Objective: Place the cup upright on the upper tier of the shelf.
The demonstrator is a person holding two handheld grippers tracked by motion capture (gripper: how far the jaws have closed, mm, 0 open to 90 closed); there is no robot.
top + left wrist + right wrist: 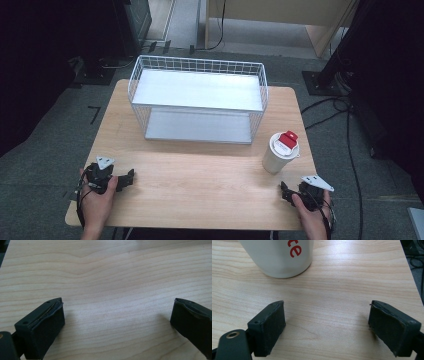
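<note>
From the high view I count one wooden table [200, 175], and on it one white wire basket [197, 97] with two shelves, standing at the far side. There is one white cup [279, 152] with a white lid and a red tab on top; it stands upright near the right edge of the table, in front of the basket's right corner. My two hands rest at the near edge: my left gripper [127, 179] at the left corner, my right gripper [286, 192] at the right, just in front of the cup and not touching it.

In the left gripper view, my left gripper [117, 312] has its two jaws spread wide, with bare wood between them.

In the right gripper view, my right gripper [327, 317] also has two jaws spread wide apart. The cup [279, 257], with red letters, stands just ahead, apart from both jaws.
</note>
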